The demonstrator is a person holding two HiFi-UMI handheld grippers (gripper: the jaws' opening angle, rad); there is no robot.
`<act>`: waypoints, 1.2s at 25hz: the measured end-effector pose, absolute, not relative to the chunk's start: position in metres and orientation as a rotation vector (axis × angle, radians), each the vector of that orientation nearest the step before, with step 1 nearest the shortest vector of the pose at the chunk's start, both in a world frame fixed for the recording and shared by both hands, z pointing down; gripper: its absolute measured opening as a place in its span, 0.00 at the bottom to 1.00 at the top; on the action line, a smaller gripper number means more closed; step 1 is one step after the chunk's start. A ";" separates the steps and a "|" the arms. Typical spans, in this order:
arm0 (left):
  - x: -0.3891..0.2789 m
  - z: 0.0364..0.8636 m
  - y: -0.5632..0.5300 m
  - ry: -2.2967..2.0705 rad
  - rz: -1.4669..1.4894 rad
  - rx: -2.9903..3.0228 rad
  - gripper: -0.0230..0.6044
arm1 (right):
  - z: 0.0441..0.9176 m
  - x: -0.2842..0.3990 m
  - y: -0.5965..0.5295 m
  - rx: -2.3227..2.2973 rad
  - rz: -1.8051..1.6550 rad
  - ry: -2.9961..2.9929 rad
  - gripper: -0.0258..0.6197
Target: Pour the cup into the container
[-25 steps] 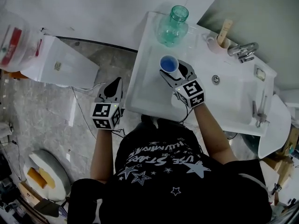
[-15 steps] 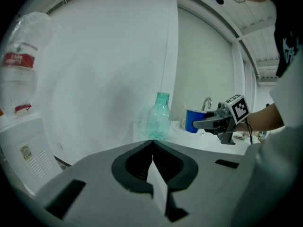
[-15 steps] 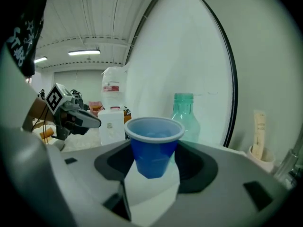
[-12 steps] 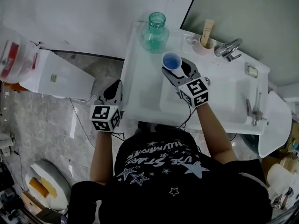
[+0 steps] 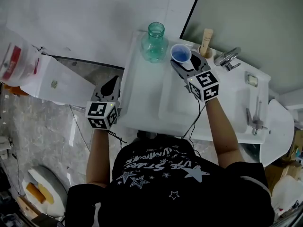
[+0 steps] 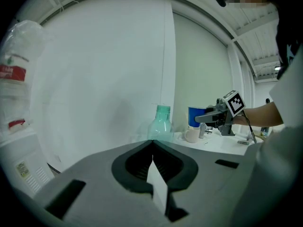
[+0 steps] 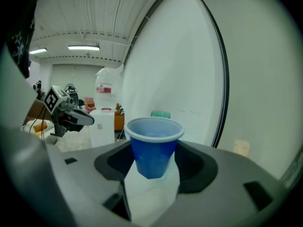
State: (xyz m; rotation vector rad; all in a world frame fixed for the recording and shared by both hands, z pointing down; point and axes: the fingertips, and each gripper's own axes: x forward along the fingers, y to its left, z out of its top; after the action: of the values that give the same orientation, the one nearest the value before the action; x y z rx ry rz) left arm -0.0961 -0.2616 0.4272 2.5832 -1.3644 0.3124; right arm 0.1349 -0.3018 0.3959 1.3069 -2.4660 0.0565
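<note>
My left gripper (image 5: 112,83) hangs off the left edge of the worktop (image 5: 142,103), jaws pressed together on nothing. It has risen a little in the last second. The bottle (image 5: 154,41) stands open-mouthed at the back of the worktop. The cup (image 5: 181,54) is what really moved: a second ago it was lower and nearer me. Now it is upright just right of the bottle's neck, pinched in my right gripper (image 5: 185,65). I judge the carry nearly done, with only bringing the rim over the mouth and tipping left.
</note>
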 end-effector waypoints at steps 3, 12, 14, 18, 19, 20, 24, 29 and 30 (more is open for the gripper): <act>-0.099 0.417 -0.273 -1.383 0.299 2.592 0.06 | 0.384 0.138 -0.318 1.312 0.017 -2.448 0.45; -0.097 0.397 -0.302 -1.397 0.276 2.627 0.06 | 0.374 0.144 -0.360 1.367 -0.057 -2.387 0.45; -0.097 0.395 -0.305 -1.397 0.272 2.630 0.06 | 0.372 0.143 -0.366 1.376 -0.071 -2.378 0.45; -0.097 0.398 -0.309 -1.390 0.277 2.630 0.06 | 0.369 0.141 -0.377 1.392 -0.092 -2.348 0.45; -0.097 0.399 -0.309 -1.388 0.280 2.629 0.06 | 0.368 0.141 -0.380 1.395 -0.101 -2.334 0.45; -0.097 0.401 -0.309 -1.386 0.284 2.627 0.06 | 0.367 0.141 -0.383 1.398 -0.116 -2.317 0.45; -0.100 0.406 -0.308 -1.383 0.291 2.615 0.06 | 0.362 0.141 -0.396 1.404 -0.167 -2.262 0.45; -0.106 0.409 -0.307 -1.390 0.295 2.599 0.06 | 0.355 0.141 -0.411 1.398 -0.185 -2.225 0.45; -0.108 0.410 -0.306 -1.393 0.295 2.596 0.06 | 0.354 0.141 -0.414 1.394 -0.199 -2.211 0.45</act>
State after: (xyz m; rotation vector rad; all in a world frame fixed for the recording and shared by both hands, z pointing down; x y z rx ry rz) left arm -0.1076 -0.3065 0.4101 2.5956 -1.3927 0.2955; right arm 0.1411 -0.4141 0.3540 1.3938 -2.2111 -0.1993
